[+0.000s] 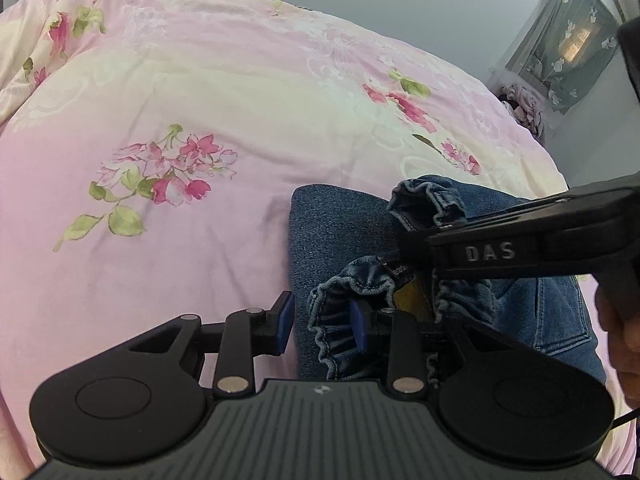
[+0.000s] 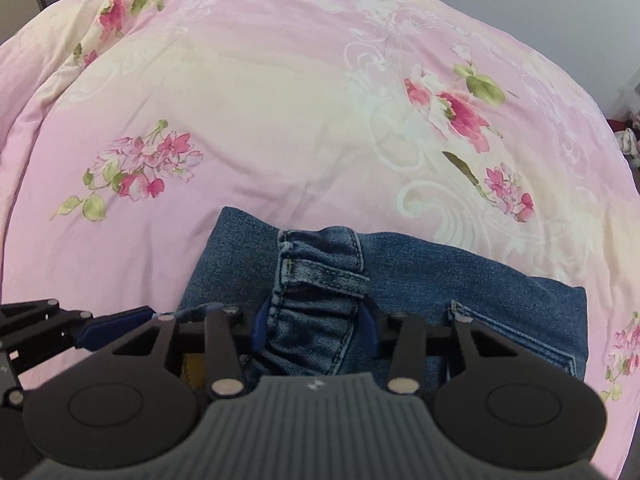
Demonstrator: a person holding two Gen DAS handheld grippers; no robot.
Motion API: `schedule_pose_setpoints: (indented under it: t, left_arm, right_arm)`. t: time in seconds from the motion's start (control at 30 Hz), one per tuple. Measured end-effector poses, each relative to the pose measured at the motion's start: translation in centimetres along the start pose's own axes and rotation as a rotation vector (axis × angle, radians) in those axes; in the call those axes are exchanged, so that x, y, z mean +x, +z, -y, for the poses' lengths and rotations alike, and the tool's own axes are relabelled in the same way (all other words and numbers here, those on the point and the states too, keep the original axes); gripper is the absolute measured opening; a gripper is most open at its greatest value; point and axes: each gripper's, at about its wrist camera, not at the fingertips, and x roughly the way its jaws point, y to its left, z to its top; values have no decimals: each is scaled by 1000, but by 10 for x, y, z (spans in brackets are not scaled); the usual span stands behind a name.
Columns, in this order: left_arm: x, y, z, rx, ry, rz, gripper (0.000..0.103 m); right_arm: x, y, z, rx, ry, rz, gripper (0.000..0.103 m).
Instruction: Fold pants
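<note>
I have the folded blue denim pants (image 2: 420,276) lying on the bed, on a pink floral quilt (image 2: 256,128), close in front of both grippers. My right gripper (image 2: 316,326) points steeply down at the gathered elastic waistband (image 2: 316,280), and its jaws sit at a middling width with a bunch of that ruffled denim between the blue pads (image 2: 260,328); I cannot tell for sure whether they press on it. My left gripper (image 1: 322,322) comes in just beside it, jaws partly apart. One of its pads lies out over the bare quilt, the other is tucked into the ruffled waistband edge (image 1: 348,292), so I see no grip there. In the left view a hand (image 1: 620,332) shows at the right edge. A grey patterned curtain (image 1: 568,48) hangs in the far corner.
</note>
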Motion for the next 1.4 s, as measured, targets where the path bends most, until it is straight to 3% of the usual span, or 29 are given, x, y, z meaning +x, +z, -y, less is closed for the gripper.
schedule_pose_setpoints:
  t: [0.1,0.2,0.27,0.47,0.57,0.77,0.87,1.0,1.2,1.3,1.4]
  left_arm:
    - [1,-1,3,-5,-3,11,36]
    - [4,-2,3,-35,-20,17,25]
    - [4,0,2,-48,-24,21,24]
    - [-1,20,11,-8,-76,37,15]
    - [7,25,18,19,-48,20,15]
    - [1,8,-7,-41,-70,-19,25]
    - [-24,-2,-10,6,-22,26,26]
    - [-48,-4,-17,-18,-48,37,27]
    - [-64,-9,-2,-25,-73,65,31]
    - [-67,-12,7,-25,-88,70,31]
    - [-71,-11,11,-30,-108,68,39]
  right_arm:
    - [-23,-7,10,-1,73,8,38]
    - [-51,-17,16,-30,142,7,38]
    - [-69,-25,16,-70,183,-6,38]
    - [-102,-44,14,-130,242,2,38]
    - [-100,-43,16,-113,244,12,39]
    - [-65,-32,9,-58,258,-12,39]
    - [-42,-32,-2,-66,244,-28,39]
    - [-16,-32,-7,-52,224,-42,40]
    - [-38,-31,-6,-57,214,14,49]
    - [-61,-35,6,-52,187,48,64]
    - [-80,-48,26,-37,195,58,67]
